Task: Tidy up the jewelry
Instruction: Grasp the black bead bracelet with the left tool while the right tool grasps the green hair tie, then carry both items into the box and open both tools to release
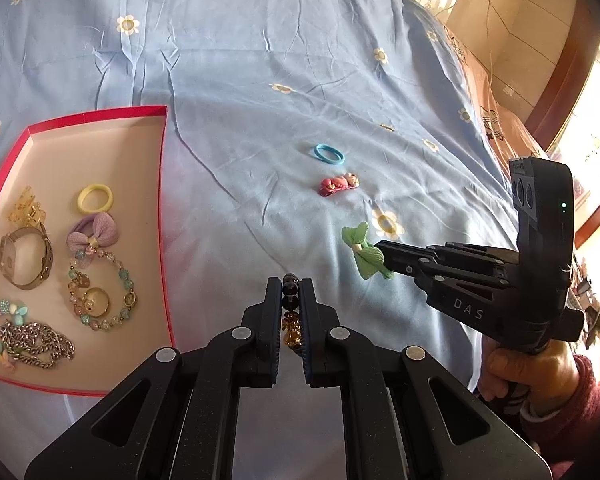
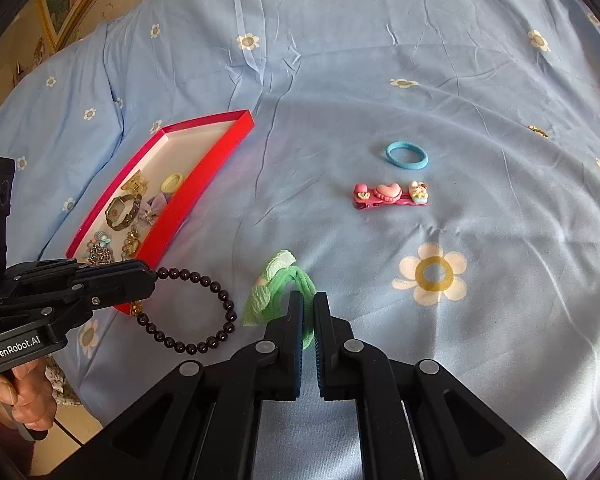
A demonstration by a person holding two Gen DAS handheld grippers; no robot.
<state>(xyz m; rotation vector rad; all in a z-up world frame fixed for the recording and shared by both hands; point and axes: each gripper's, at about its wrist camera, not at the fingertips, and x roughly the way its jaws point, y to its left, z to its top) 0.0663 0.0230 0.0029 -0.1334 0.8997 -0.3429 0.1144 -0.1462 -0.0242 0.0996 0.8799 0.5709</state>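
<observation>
My left gripper (image 1: 291,284) is shut on a dark bead bracelet (image 1: 290,300) with a gold charm; from the right wrist view the bracelet (image 2: 204,312) hangs as a loop off that gripper (image 2: 152,278), just above the sheet. My right gripper (image 2: 309,300) is shut on the elastic of a green bow hair tie (image 2: 274,292); the left wrist view shows the bow (image 1: 362,256) at that gripper's (image 1: 380,250) tips. A red-rimmed tray (image 1: 166,184) at the left holds a watch (image 1: 26,258), a yellow ring (image 1: 95,198), a purple bow (image 1: 96,236) and chains.
On the blue flowered bedsheet (image 2: 500,240) lie a blue hair band (image 2: 407,155) and a pink hair clip (image 2: 392,196), beyond the right gripper. A hand in a red sleeve (image 1: 572,396) holds the right gripper. The bed's edge and floor lie at the far right.
</observation>
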